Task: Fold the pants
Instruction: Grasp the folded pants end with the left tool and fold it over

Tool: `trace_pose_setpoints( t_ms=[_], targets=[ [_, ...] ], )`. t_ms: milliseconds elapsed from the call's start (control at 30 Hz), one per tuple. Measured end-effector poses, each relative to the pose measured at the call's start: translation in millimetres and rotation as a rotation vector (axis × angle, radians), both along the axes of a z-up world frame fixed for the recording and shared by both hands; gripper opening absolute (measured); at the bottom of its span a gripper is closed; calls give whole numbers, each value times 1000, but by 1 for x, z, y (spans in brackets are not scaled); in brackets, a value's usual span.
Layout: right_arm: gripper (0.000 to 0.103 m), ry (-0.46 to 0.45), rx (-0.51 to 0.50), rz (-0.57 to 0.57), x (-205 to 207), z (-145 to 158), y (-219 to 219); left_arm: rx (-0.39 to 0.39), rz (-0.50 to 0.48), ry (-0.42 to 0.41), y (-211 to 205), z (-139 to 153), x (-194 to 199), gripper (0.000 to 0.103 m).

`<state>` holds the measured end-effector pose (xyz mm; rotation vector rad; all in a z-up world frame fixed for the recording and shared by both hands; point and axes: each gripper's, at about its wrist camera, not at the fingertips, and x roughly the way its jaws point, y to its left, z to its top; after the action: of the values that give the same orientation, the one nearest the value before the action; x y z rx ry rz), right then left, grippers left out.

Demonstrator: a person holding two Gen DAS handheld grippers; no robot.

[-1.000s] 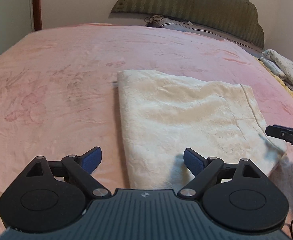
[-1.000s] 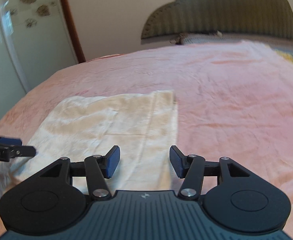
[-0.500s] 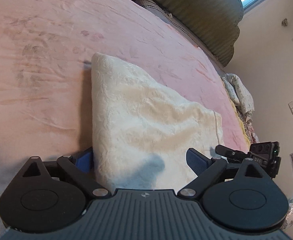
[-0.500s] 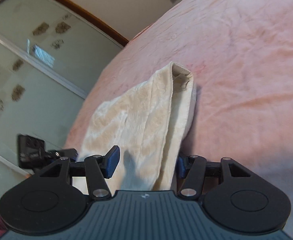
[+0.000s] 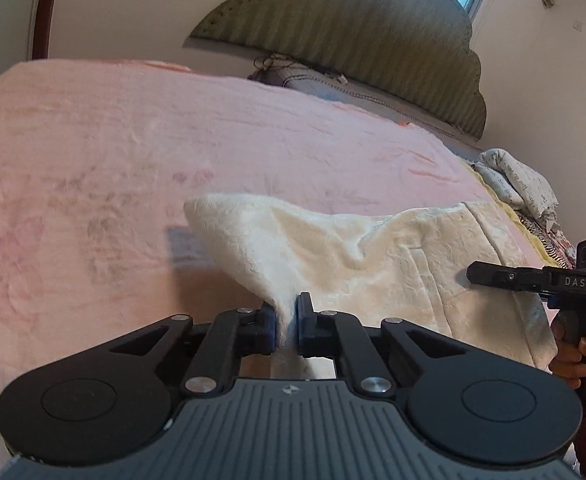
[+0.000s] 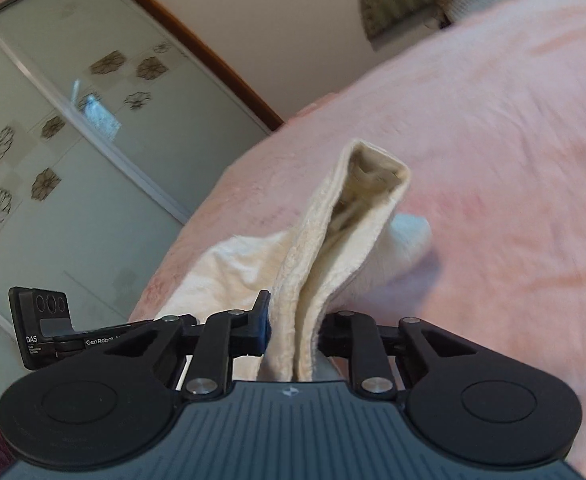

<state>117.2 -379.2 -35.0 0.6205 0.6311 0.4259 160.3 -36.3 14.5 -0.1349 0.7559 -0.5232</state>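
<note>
Both tongs — left gripper (image 5: 285, 324), right gripper (image 6: 293, 330) — pinching cream plush pants (image 5: 373, 256), just closed

Covered across its whole top by a pink fleece blanket (image 5: 141, 152), faintly flower-printed: a bed. At its far end, a scalloped olive headboard (image 5: 357, 48) with vertical ribbing, against a cream wall. Just below the headboard, a grey-stitched pillow (image 5: 325, 86). Off the headboard's right end, a crumpled printed cloth (image 5: 521, 188). Away from the headboard, wood-framed frosted sliding doors (image 6: 73, 128) with brown flower motifs.
</note>
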Motion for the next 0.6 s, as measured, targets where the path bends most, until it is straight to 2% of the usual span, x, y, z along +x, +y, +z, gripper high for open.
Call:
trace_pose_setpoints(
  t_ms=[100,200,267,367,467,500,533,567,600],
  targets=[
    [21,-65,-75,43,28,26,13,50,50,-110,2,23,16,9],
    [21,-111,-81,56,68,40,19,103,86,-167,1,37,49,9],
    [21,-133,-109,42,100,44,23,119,119,-142,5,36,82,9],
    [21,-95,-122,0,148,32,24,123,166,-82,10,18,125,9],
    [25,-12,-183,-33,180,6,32,206,204,-14,7,-13,150,9],
    [27,23,-225,-68,185,-4,33,227,204,-17,5,-20,151,11],
    [37,56,-246,-96,189,-12,33,236,202,-31,7,-23,148,16],
    [48,89,-241,-124,188,-21,28,238,210,-45,9,-22,144,23],
    [49,105,-212,-146,184,-26,22,238,225,-53,12,-20,138,36]
  ],
)
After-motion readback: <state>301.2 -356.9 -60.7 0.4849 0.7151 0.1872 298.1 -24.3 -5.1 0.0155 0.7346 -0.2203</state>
